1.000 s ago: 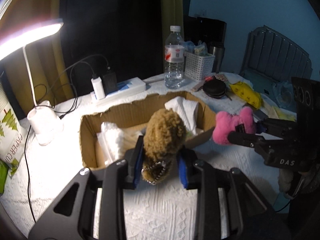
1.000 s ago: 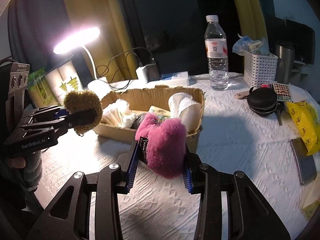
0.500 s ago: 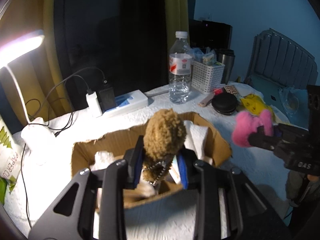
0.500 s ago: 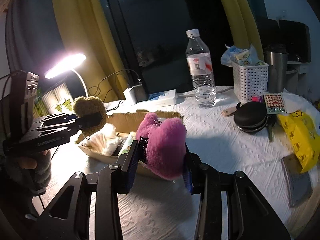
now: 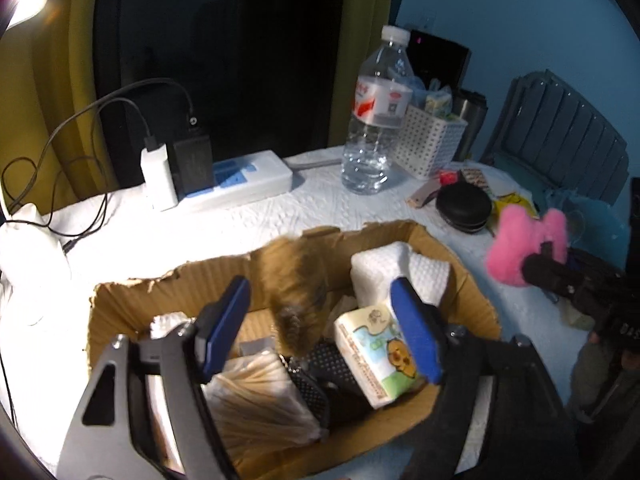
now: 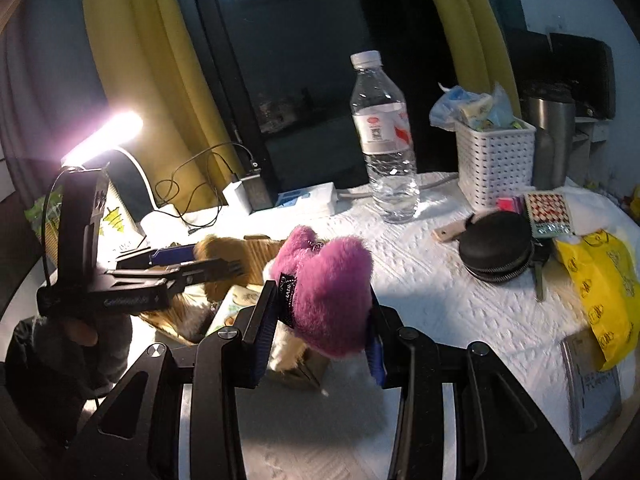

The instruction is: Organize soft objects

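My left gripper [image 5: 320, 312] is open over the cardboard box [image 5: 472, 292]. The brown plush toy [image 5: 300, 280] is blurred between the jaws, free of them, inside the box. The same toy shows in the right wrist view [image 6: 218, 256] beside the left gripper [image 6: 216, 262]. My right gripper [image 6: 320, 320] is shut on the pink plush toy [image 6: 328, 292] and holds it above the box's right end. That pink toy also shows in the left wrist view [image 5: 528, 248], right of the box.
The box holds a tissue pack [image 5: 380, 356], white rolled cloths [image 5: 384, 276] and cotton swabs [image 5: 256, 404]. Behind stand a water bottle [image 5: 376, 120], white basket [image 5: 432, 144], power strip [image 5: 240, 184] and lamp [image 6: 104, 140]. A black round case [image 6: 496, 248] and yellow bag [image 6: 600, 288] lie right.
My left gripper has moved over the box and opened, and the brown plush toy has dropped into it. My right gripper has come closer to the box with the pink toy.
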The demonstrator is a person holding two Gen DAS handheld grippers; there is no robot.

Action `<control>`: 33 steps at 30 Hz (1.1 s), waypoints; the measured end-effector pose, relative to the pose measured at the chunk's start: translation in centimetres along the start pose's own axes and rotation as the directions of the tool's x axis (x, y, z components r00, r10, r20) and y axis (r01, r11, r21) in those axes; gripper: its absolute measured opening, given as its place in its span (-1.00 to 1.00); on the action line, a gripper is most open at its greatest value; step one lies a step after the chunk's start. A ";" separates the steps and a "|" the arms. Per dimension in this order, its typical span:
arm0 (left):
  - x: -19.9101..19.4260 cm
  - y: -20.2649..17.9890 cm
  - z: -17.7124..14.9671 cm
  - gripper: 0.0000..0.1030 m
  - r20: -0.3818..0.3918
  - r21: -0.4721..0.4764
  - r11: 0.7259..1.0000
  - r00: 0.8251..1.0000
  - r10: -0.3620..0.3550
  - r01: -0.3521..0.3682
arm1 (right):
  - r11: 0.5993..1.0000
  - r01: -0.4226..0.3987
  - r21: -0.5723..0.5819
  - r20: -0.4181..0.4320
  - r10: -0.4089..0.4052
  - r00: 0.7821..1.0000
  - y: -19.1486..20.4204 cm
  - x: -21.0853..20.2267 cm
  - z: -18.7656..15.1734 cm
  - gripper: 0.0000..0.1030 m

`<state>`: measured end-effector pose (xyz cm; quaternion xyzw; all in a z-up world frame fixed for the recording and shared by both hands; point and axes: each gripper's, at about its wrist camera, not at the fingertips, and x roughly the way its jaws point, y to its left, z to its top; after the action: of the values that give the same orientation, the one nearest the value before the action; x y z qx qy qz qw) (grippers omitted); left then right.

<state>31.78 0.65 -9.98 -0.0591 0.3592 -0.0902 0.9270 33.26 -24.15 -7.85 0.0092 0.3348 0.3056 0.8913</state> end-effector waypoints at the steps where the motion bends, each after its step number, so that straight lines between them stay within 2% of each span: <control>1: -0.2 0.1 -0.1 0.43 0.008 0.000 1.000 1.000 0.000 0.000 | 1.000 -0.002 -0.007 -0.001 0.002 1.000 0.3 0.2 0.2 -0.20; 9: -3.2 1.9 -1.2 0.44 0.062 -0.029 1.000 0.998 0.010 -0.008 | 0.996 -0.040 -0.078 -0.017 0.039 0.999 3.7 2.8 2.2 -0.19; 12: -4.1 2.6 -1.5 0.44 0.078 -0.037 0.999 0.997 0.014 -0.011 | 0.995 -0.032 -0.096 -0.021 0.031 0.999 4.7 4.0 2.7 -0.16; 14: -4.5 2.9 -1.7 0.44 0.084 -0.040 0.999 0.996 0.014 -0.011 | 0.993 0.011 -0.116 -0.033 -0.015 0.999 5.1 5.1 2.7 0.09; 17: -5.2 3.3 -2.0 0.45 0.100 -0.045 0.999 0.995 0.015 -0.010 | 0.989 0.046 -0.141 -0.053 -0.054 0.997 5.7 5.8 2.6 0.16; 33: -11.0 2.6 -4.3 0.48 0.163 -0.049 0.999 0.987 -0.012 0.020 | 0.981 0.059 -0.184 -0.027 -0.065 0.998 10.2 1.0 1.2 0.21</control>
<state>21.21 5.33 -6.35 -0.0927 0.2843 -0.0835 0.9506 29.05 -15.07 -5.24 -0.0880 0.3199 0.3074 0.8919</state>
